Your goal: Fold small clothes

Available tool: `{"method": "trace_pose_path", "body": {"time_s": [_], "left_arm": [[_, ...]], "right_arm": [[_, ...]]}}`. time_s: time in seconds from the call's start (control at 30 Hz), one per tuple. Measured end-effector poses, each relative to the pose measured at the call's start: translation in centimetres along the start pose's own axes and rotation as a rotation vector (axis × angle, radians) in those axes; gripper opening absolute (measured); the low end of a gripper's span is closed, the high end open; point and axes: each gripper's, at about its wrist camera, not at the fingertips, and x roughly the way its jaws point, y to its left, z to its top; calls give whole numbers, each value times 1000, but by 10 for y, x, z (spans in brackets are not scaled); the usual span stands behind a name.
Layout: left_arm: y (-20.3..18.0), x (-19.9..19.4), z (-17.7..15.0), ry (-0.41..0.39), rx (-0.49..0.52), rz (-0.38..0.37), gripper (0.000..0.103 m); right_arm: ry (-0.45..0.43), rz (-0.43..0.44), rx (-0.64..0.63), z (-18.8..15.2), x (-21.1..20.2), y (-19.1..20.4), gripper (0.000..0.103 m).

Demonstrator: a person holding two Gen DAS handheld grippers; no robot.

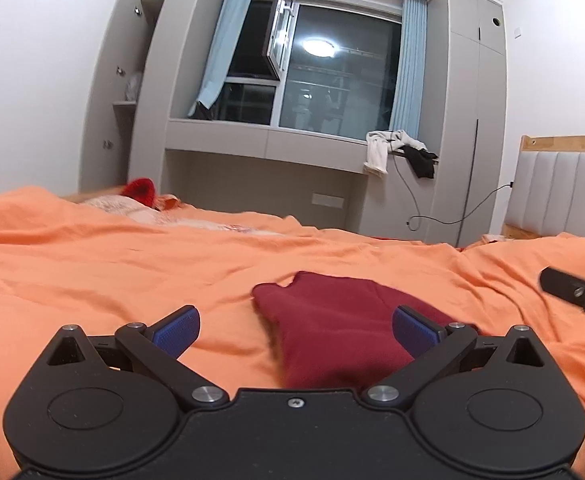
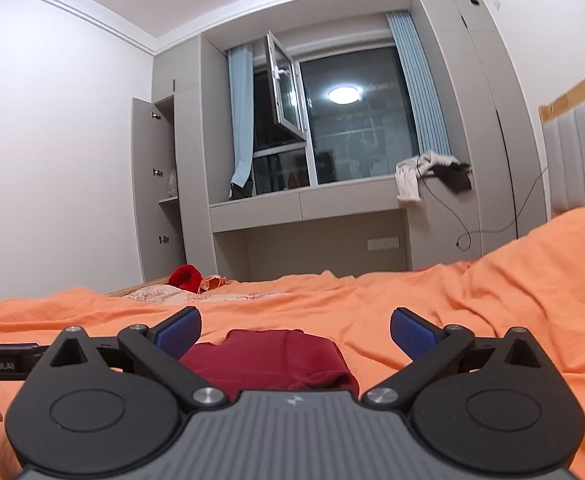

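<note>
A small dark red garment (image 1: 332, 320) lies folded in a compact bundle on the orange bed sheet (image 1: 132, 272). My left gripper (image 1: 296, 330) is open and empty, just in front of the garment, with its right blue pad (image 1: 414, 328) over the cloth's edge. In the right wrist view the same garment (image 2: 268, 356) lies between and just ahead of the open jaws of my right gripper (image 2: 295, 330), which holds nothing. The right gripper's body shows in the left wrist view at the right edge (image 1: 576, 292). The left gripper's body shows in the right wrist view at the left edge (image 2: 0, 360).
A bright red item (image 1: 140, 190) and a pale patterned cloth (image 1: 132, 210) lie at the bed's far side. Beyond stand grey cabinets (image 1: 464, 120), a window (image 1: 332, 68), clothes on the sill (image 1: 396, 148), a hanging cable (image 1: 412, 200) and a padded headboard (image 1: 564, 196).
</note>
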Motion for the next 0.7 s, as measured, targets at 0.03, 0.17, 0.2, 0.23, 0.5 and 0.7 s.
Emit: {"method": "trace_pose_path", "body": {"time_s": [0.03, 0.17, 0.2, 0.23, 0.5, 0.7], "left_arm": [[1, -5, -3, 2, -1, 5, 102], [5, -26, -11, 8, -42, -8, 102], [7, -31, -13, 7, -52, -10, 102], [8, -36, -15, 8, -59, -10, 102], [18, -57, -28, 25, -80, 0, 102], [22, -73, -36, 30, -67, 9, 102]], "right_arm": [[0, -3, -11, -2, -6, 3, 103], [-3, -12, -32, -9, -29, 11, 103], [-6, -17, -32, -11, -36, 13, 103], [-8, -23, -30, -12, -40, 13, 103], [-17, -79, -25, -25, -73, 21, 103], [29, -112, -31, -37, -88, 28, 103]]}}
